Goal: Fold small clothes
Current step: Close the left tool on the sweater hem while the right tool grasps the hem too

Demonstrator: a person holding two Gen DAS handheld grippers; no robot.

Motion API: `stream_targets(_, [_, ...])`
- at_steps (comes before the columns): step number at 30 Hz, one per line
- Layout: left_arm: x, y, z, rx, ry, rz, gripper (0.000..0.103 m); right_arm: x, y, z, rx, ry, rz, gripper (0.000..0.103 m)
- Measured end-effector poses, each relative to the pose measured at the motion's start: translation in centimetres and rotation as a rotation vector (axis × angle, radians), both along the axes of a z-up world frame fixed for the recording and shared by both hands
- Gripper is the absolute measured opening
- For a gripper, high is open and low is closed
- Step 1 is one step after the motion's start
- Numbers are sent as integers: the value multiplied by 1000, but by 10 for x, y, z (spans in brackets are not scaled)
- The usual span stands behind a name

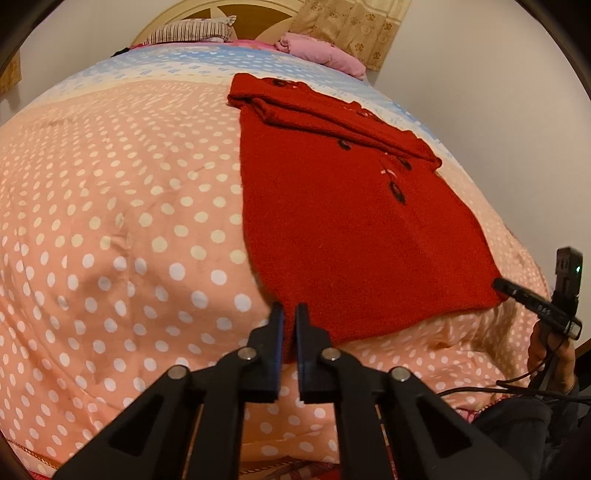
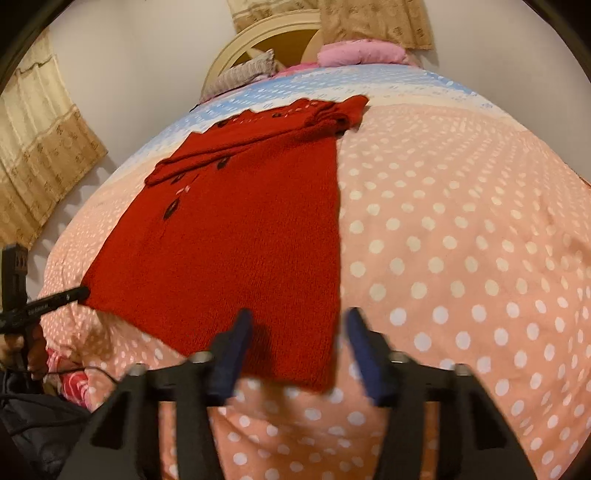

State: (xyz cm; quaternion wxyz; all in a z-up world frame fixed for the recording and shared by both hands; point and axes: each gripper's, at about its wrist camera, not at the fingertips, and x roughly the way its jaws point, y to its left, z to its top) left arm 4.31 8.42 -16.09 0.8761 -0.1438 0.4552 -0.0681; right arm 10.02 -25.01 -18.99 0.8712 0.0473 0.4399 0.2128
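Ahead of my fingers I see a bed [image 1: 110, 206] under a peach polka-dot cover that turns pale blue at the far end. Beyond it stands a rounded cream headboard [image 2: 258, 33] with a striped pillow [image 1: 188, 31] and a pink bundle [image 1: 321, 51]. Plain white walls [image 1: 480, 55]; beige patterned curtains [image 2: 40, 147] hang left of my right-hand fingers

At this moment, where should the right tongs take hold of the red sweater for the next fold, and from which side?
Probably the near hem corner of the red sweater, approached from the foot of the bed. The sweater lies flat, sleeves folded across its far end, and the open right tongs already straddle that edge. The left tongs look shut on the other hem corner.
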Motion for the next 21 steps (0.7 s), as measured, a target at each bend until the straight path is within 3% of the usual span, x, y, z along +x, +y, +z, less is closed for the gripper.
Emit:
stream_targets(1, [0, 3, 2, -25, -1, 1, 5, -1, 0, -1, 13, 15, 13, 13])
stream_targets(2, [-1, 7, 4, -45, -5, 4, 5, -2, 0, -2, 31, 30, 32, 7])
stream_targets(10, [-6, 23, 19, -88, -53, 32, 5, -26, -14, 19, 178, -8, 75, 7])
stream_targets(16, [-3, 15, 15, -61, -54, 10, 5, -18, -18, 5, 211, 40, 40, 7])
stream_targets(21, [-1, 24, 32, -58, -106, 19, 5, -21, -23, 30, 311, -26, 67, 7])
